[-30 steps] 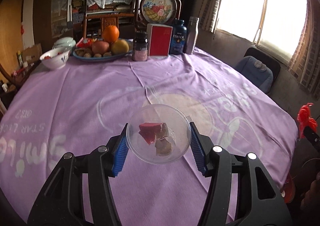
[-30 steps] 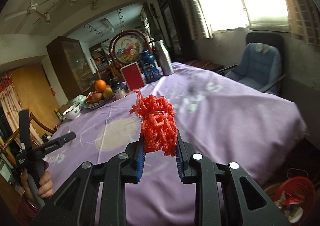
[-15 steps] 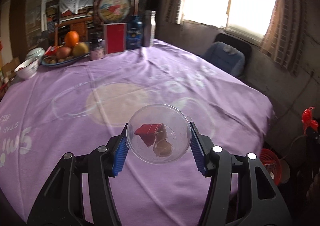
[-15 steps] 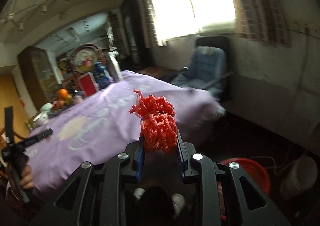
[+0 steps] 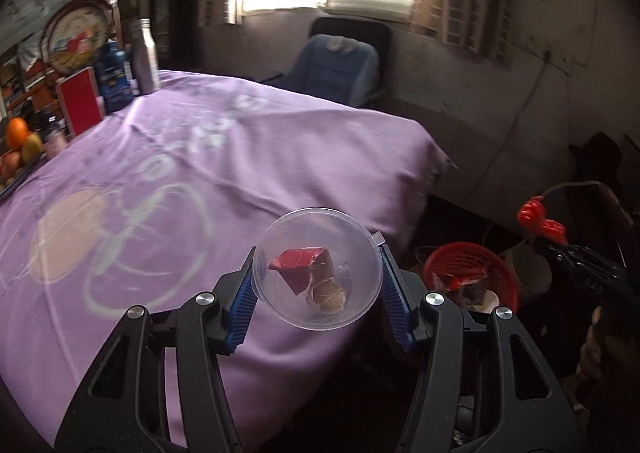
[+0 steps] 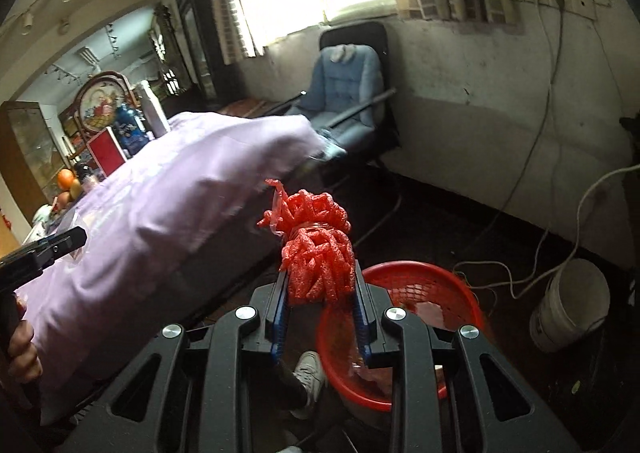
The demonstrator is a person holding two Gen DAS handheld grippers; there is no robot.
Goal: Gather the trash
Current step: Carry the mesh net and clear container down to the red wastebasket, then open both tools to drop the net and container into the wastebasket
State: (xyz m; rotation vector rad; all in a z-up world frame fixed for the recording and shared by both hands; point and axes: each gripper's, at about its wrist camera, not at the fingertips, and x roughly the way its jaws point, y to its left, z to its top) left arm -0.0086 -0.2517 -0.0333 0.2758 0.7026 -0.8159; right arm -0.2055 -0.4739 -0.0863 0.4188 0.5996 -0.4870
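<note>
Table edge (image 5: 400, 181) stands beside red basket (image 6: 448, 289), white bucket (image 6: 568, 305) near.

Both grippers swing away from the table (image 5: 200, 157); the red bin (image 6: 424, 285) now sits below the foam net (image 6: 318, 253) and the clear bowl (image 5: 316, 267).

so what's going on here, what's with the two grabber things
A person is clearing trash off the table with a handheld gripper in each hand. The left gripper is clamped on a clear plastic cup with red and tan scraps inside, held over the edge of the purple tablecloth. The right gripper pinches a wad of red foam netting just above a red basket on the floor that already holds some scraps. Nothing has been dropped yet.
</note>
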